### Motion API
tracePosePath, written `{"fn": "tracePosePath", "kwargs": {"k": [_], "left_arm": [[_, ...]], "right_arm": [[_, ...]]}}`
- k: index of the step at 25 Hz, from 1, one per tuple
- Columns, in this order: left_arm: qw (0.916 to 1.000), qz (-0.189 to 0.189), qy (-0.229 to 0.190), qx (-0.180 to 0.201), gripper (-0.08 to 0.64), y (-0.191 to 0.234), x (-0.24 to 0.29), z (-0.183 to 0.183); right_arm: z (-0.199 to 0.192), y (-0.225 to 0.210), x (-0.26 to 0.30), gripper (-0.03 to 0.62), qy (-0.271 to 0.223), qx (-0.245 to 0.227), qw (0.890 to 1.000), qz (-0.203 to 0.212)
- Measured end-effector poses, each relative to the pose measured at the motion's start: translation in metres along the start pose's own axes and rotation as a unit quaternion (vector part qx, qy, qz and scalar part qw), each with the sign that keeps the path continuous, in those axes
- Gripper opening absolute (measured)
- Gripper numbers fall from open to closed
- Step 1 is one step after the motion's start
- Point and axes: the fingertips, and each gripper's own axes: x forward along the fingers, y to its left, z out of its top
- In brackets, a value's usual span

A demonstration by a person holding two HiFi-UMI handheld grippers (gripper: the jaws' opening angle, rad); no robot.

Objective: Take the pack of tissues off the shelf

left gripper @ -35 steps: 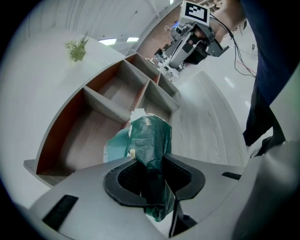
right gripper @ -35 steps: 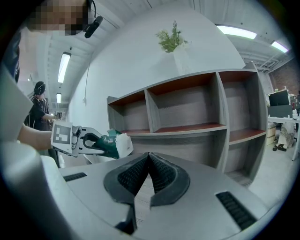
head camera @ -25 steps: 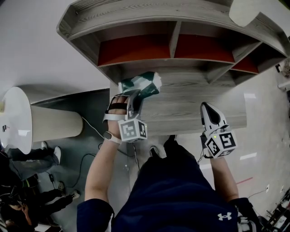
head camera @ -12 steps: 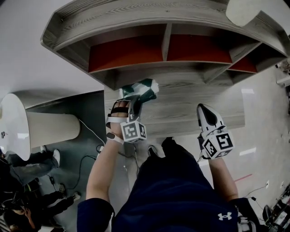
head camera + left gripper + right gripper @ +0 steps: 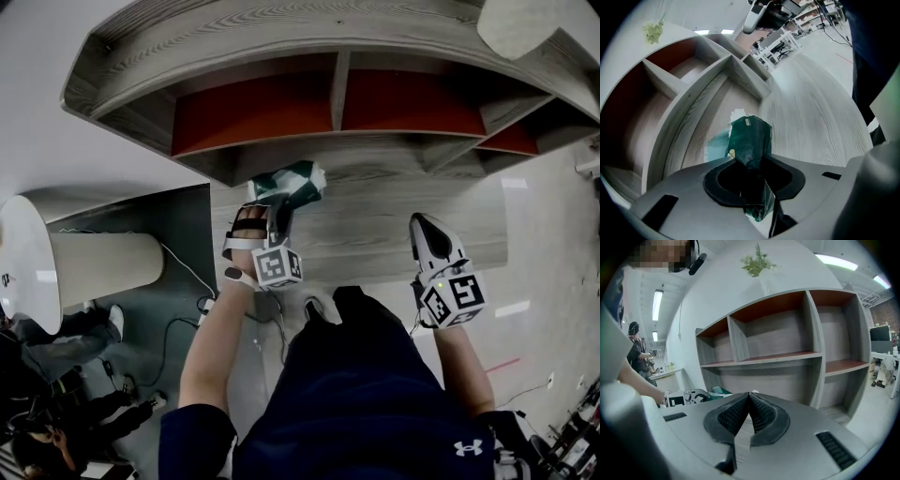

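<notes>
- We see even indoor light; strip lamps (image 5: 836,261) glow above the right gripper (image 5: 749,394).
- Glare streaks (image 5: 514,307) mark the floor (image 5: 553,244) beside it.
- Both gripper views bow strongly, corners black.
- The pack of tissues (image 5: 750,140) lies shadowed between the left gripper's (image 5: 752,173) jaws.

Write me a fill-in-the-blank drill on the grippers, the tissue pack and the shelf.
1. The left gripper is shut on the ____ pack of tissues.
2. The right gripper holds ____.
3. The plant stands on ____ of the shelf.
Missing words: green; nothing; top.
</notes>
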Motion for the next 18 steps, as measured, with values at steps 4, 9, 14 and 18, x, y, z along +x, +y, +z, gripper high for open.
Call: {"fn": "tracePosePath", "kwargs": {"k": [4,9,14,18], "left_arm": [[0.9999,-0.01,0.003,-0.002,0.12,-0.008,0.014,-0.004],[0.9994,-0.032,0.002,0.009,0.12,-0.023,0.033,-0.008],[0.9991,-0.041,-0.002,0.012,0.12,-0.033,0.048,-0.009],[0.9986,-0.052,-0.005,0.004,0.12,-0.039,0.06,-0.016]], "right_arm": [[-0.006,-0.007,0.004,0.003,0.011,0.0,1.0,0.0],[-0.01,-0.014,0.005,0.003,0.019,0.001,1.0,-0.003],[-0.012,-0.024,0.004,0.003,0.025,0.0,1.0,-0.009],[-0.016,-0.027,0.006,0.003,0.03,0.009,0.999,-0.01]]}}
